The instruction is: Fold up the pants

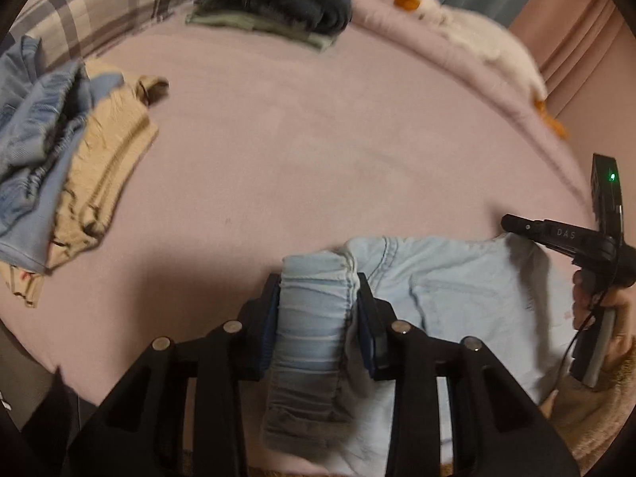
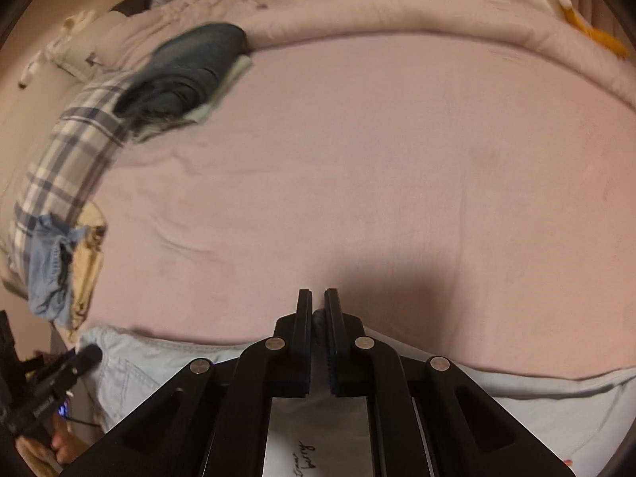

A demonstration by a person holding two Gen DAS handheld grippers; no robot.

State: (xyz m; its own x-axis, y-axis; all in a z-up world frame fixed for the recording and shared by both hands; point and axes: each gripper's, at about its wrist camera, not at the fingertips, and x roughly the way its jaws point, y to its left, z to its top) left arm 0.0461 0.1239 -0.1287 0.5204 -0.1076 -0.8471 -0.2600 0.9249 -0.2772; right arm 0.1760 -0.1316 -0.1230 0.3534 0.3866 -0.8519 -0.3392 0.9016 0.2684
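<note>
Light blue denim pants [image 1: 457, 290] lie at the near edge of the pink bed [image 1: 318, 151]. My left gripper [image 1: 318, 282] is shut on the bunched elastic waistband of the pants. The other gripper [image 1: 512, 224] shows at the right of the left wrist view, at the far edge of the pants. In the right wrist view the pants [image 2: 159, 361] spread below my right gripper [image 2: 318, 302], whose fingers are nearly closed on a thin fold of the pants' fabric. The left gripper [image 2: 89, 355] shows at the lower left there.
A heap of blue and tan clothes [image 1: 59, 167] lies at the left. A folded dark stack [image 1: 278, 4] sits at the back by a plaid pillow [image 1: 103, 4]. A white plush duck [image 1: 477, 28] lies at the back right. A pink curtain [image 1: 576, 47] hangs beyond.
</note>
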